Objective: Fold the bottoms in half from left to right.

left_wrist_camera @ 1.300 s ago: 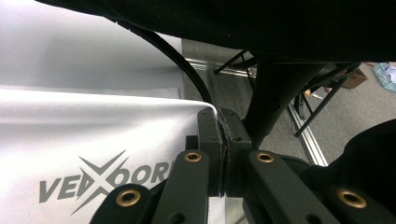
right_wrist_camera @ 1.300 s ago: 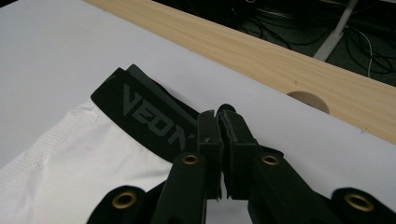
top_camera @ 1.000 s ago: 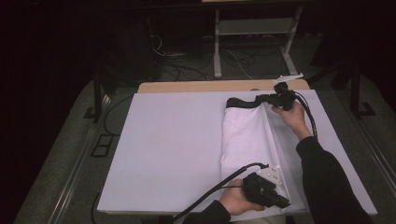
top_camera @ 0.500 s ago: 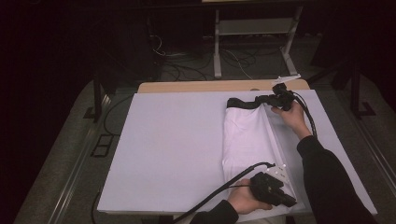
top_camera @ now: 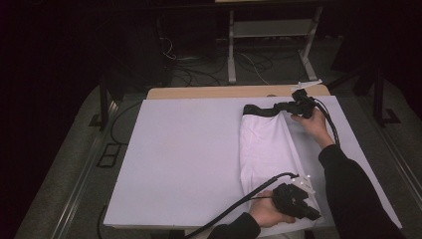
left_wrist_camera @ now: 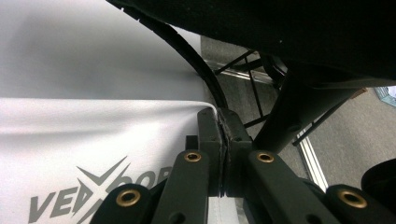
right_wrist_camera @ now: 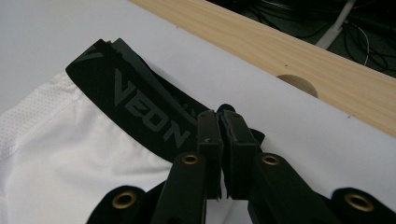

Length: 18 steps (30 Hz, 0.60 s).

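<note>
- White shorts [top_camera: 266, 149] lay folded lengthwise on the right half of the white sheet [top_camera: 184, 159] that covered the table, the black waistband [top_camera: 261, 110] at the far end and the leg hem at the near edge.
- The right gripper [top_camera: 297, 105] sat at the far right corner of the shorts, held in the person's right hand [top_camera: 314, 124].
- In the right gripper view its jaws were pressed together on the end of the waistband [right_wrist_camera: 140, 105], the band's grey lettering running away from the pads.
- The white mesh cloth [right_wrist_camera: 70, 158] spread out below the band in that view, flat on the sheet.
- The left gripper [top_camera: 298, 199] was at the near right corner of the shorts, close to the table's front edge, gripped by the left hand [top_camera: 266, 211].
- In the left gripper view its jaws stood closed at the corner of the white cloth [left_wrist_camera: 93, 135]; they seemed to pinch the hem, though the contact itself was hard to make out.
- A grey printed logo [left_wrist_camera: 98, 193] showed on the cloth near that gripper.
- A black cable [top_camera: 234, 206] trailed from the left gripper off the front of the table.
- Beyond the sheet a strip of bare wood [top_camera: 219, 92] marked the table's far edge; in the right gripper view it had a round notch [right_wrist_camera: 299, 84].
- The two grippers were well apart, one at each end of the shorts' right side, with the black sleeve [top_camera: 348, 184] lying beside the garment.
</note>
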### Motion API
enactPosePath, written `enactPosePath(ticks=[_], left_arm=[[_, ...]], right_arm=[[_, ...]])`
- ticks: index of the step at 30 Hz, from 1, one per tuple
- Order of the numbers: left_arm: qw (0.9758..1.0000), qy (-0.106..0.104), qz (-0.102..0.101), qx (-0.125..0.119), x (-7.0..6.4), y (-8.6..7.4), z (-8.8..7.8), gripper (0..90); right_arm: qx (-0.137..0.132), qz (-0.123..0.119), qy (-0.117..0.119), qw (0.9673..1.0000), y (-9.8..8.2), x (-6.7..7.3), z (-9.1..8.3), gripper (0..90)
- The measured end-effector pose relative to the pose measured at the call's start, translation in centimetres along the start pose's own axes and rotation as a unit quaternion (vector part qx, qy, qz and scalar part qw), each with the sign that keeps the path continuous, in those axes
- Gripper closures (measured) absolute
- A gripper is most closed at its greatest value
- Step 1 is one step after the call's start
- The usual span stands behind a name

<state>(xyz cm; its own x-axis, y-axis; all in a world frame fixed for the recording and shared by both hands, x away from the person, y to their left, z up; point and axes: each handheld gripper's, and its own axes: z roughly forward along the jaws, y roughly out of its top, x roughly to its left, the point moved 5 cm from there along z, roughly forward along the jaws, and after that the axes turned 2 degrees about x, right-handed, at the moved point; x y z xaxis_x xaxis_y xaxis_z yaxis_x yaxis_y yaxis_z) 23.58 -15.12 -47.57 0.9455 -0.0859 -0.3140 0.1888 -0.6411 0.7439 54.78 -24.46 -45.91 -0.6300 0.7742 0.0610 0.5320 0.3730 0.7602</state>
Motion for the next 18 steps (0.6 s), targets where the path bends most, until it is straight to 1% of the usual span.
enactPosePath(ticks=[4,10,11,12,14,15,16,18], left_arm=[[1.0000,0.000,0.000,0.005,0.17,0.01,0.32,87.2],[1.0000,-0.002,-0.006,0.005,0.42,0.29,0.83,86.8],[0.9999,0.000,-0.013,0.002,0.48,0.32,0.91,84.1],[0.9999,0.003,-0.017,-0.001,0.54,0.36,0.95,78.0],[0.9996,0.003,-0.028,-0.007,0.55,0.44,0.99,72.1],[0.9993,0.004,-0.036,-0.009,0.59,0.50,0.96,67.3],[0.9989,0.009,-0.044,-0.010,0.63,0.55,0.92,61.3],[0.9983,0.025,-0.052,-0.013,0.73,0.65,0.78,51.0]], right_arm=[[0.002,0.000,-0.001,1.0000,-0.14,-0.25,-0.04,85.7],[0.005,0.002,-0.004,1.0000,-0.17,-0.67,-0.19,84.9],[0.006,0.004,-0.005,1.0000,-0.18,-0.74,-0.20,84.0],[0.007,0.010,-0.003,0.9999,-0.20,-0.81,-0.19,80.5],[0.011,0.027,0.006,0.9996,-0.28,-0.94,-0.22,76.8],[0.011,0.027,0.009,0.9995,-0.33,-0.94,-0.26,72.6],[0.014,0.032,0.008,0.9994,-0.43,-0.90,-0.31,67.0],[0.018,0.038,0.010,0.9991,-0.68,-0.81,-0.46,57.0]])
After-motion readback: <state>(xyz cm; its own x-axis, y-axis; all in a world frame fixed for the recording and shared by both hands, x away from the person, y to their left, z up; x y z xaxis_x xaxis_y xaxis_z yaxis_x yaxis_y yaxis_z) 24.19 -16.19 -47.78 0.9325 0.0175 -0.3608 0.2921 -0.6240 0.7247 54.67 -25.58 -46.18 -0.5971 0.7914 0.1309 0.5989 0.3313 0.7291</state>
